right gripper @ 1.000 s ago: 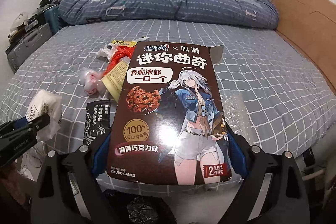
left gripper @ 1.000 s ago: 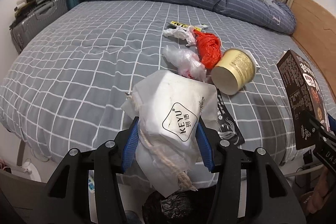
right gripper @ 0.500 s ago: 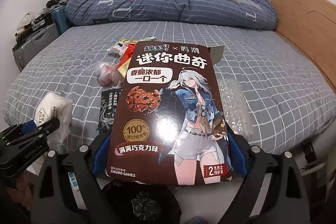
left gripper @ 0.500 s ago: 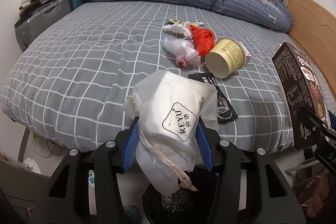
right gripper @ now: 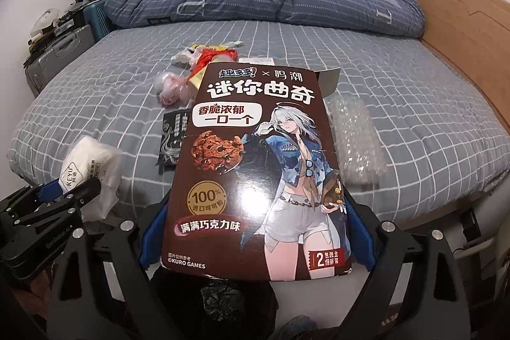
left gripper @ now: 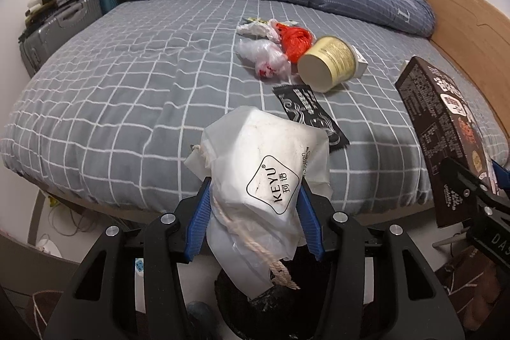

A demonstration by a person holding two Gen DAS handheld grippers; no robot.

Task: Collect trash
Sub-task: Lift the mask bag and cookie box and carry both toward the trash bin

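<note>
Where a crinkled black bin bag [left gripper: 255, 301] gapes below the bed's edge, the left gripper [left gripper: 255, 222] has its blue jaws part closed on a soft white pouch [left gripper: 271, 174] printed "KEYU", held above it; the right gripper [right gripper: 255, 231] clamps a glossy brown cookie box [right gripper: 258, 168] marked "KURO GAMES". Farther off, on the checked grey bed [left gripper: 111, 91], lie a black wrapper [left gripper: 306, 110], a yellow paper cup [left gripper: 328, 62] and crumpled plastic [left gripper: 264, 56].

Black left tool [left gripper: 255, 219] with blue pads, silver screws
</note>
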